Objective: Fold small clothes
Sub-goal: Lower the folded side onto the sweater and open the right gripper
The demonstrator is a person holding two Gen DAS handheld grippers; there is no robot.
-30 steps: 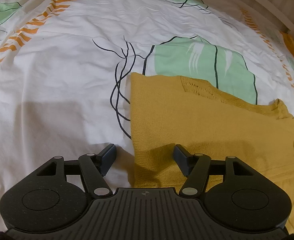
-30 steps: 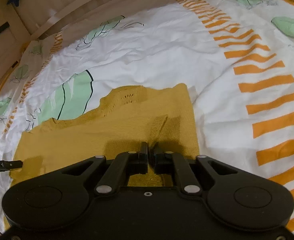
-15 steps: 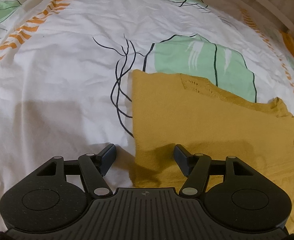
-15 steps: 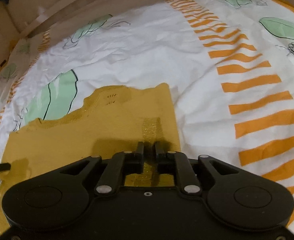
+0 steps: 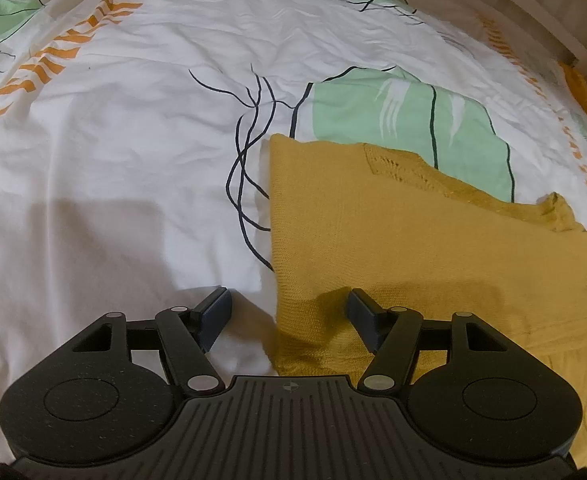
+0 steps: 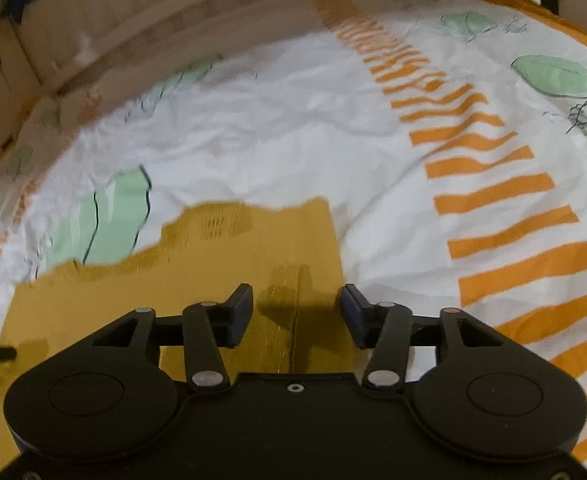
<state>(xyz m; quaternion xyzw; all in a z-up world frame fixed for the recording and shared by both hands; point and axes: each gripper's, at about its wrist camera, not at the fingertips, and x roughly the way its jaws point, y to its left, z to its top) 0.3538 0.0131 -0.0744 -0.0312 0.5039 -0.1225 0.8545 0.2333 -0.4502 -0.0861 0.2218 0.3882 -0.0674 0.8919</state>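
**Reporter:** On a bed [image 5: 113, 160] spread with a white sheet printed in green leaves and orange stripes, a mustard-yellow knit garment [image 5: 433, 248] lies flat, already doubled into a rough rectangle. Where do the two tools stand?

**Editor:** Both hover low over its near edge. The left gripper [image 5: 289, 314] straddles the garment's left border, one finger above bare sheet and the other above the knit, jaws spread wide and holding nothing. The right gripper [image 6: 295, 312] sits over the opposite end, near the right border, jaws likewise parted and empty, with a seam or crease of the yellow cloth [image 6: 197, 280] running between them.

**Reporter:** How much of the fold looks finished?

**Editor:** At least one fold appears made: the left side reads as a clean straight edge, while the far edge steps unevenly, with an openwork trim and a small bunched corner showing toward the right. The right wrist view is blurred, so finer detail there cannot be told.

**Reporter:** And what remains?

**Editor:** Judging by its shape, the piece is still long across, so a further fold to halve it seems due, plus a tidying of that ragged far edge. With neither tool gripping, a fresh pinch on the near corners would be needed first.
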